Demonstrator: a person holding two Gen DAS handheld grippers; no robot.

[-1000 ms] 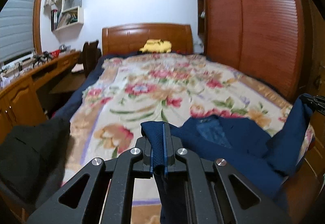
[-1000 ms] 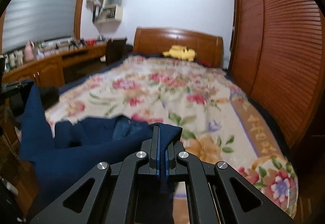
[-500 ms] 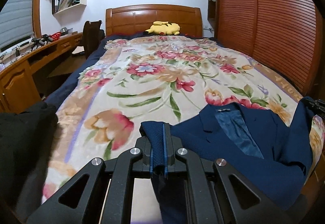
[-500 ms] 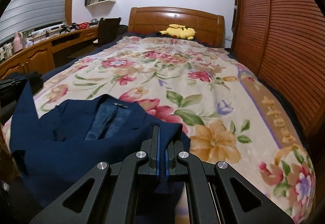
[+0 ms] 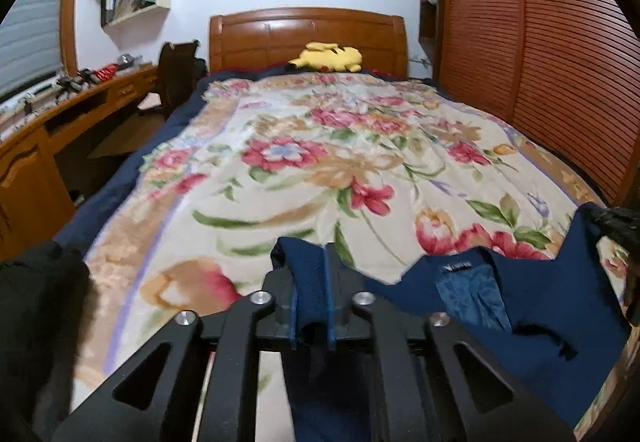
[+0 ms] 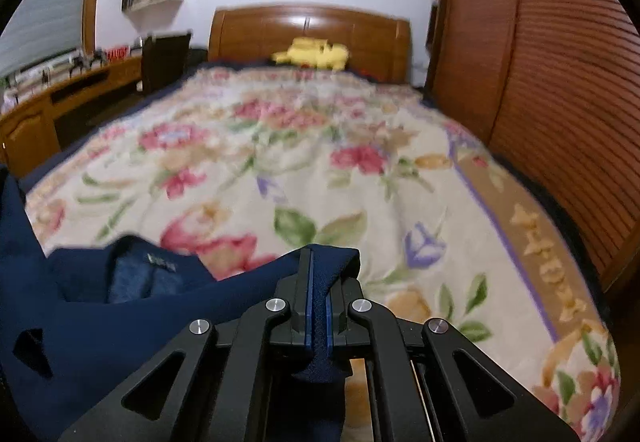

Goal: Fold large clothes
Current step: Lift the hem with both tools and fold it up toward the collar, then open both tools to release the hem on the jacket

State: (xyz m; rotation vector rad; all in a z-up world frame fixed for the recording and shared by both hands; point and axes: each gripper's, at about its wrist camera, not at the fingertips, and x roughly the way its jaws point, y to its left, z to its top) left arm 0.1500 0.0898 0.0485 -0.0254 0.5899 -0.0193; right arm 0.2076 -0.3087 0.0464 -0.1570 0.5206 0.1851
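At the bottom centre of the left wrist view, the left gripper [image 5: 312,306] has just been opening its jaws a little, with a fold of the navy jacket [image 5: 520,326] between them, seemingly loose. In the right wrist view, the right gripper [image 6: 318,306] pinches another jacket edge tight. The jacket spreads over the near end of the floral blanket [image 5: 320,169]. Far off, at upper centre, a yellow plush toy [image 5: 326,57] lies by the headboard [image 5: 308,31].

The jacket [image 5: 540,326] lies on the near end of the blanket [image 5: 320,177], which covers the bed; the plush toy [image 5: 326,57] sits at the far end before the headboard [image 5: 308,35]; desk [image 5: 60,121] left, wardrobe [image 5: 540,53] right
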